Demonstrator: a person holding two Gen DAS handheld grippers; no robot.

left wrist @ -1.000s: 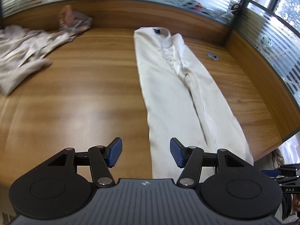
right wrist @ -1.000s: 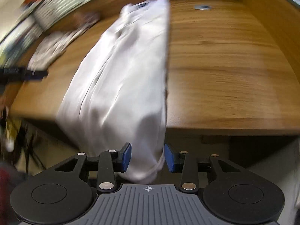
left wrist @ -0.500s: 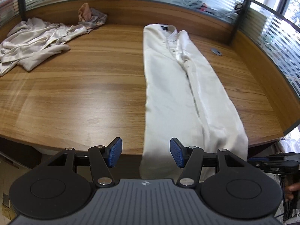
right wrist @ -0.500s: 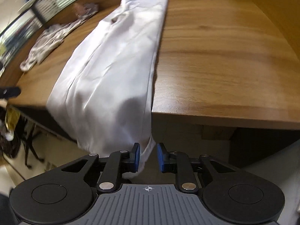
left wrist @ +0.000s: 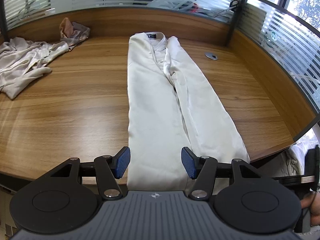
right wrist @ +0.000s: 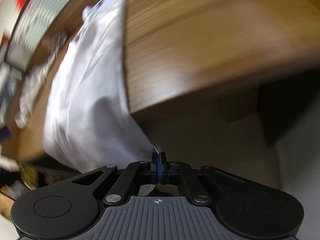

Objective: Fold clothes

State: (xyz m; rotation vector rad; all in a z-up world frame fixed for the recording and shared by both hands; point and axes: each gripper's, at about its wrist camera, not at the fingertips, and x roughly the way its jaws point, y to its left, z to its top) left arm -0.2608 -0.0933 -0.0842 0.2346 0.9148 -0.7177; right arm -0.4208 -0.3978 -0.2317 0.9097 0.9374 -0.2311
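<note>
Long white shirt (left wrist: 170,104) flat on the brown desk (left wrist: 70,104), collar at the far end, bottom end hanging over the near edge. Folded into a narrow strip, buttons up the middle.

Left tongs (left wrist: 155,162) spread wide, holding nothing. Just in front of the near desk edge, one blue pad on each side of the shirt's hanging end, not touching the cloth as far as can be seen.

Right tongs (right wrist: 159,165) pressed together, pinching a corner of the shirt (right wrist: 88,92). Below and in front of the desk (right wrist: 200,36) edge, at the shirt's right bottom corner. Cloth pulled tight from that corner up to the desk. View blurry.

Pile of crumpled pale clothes (left wrist: 26,62) far left on the desk, well apart from the shirt. Small brown cloth (left wrist: 73,31) behind the pile. Round metal cap (left wrist: 211,56) in the desk, right of the shirt.
</note>
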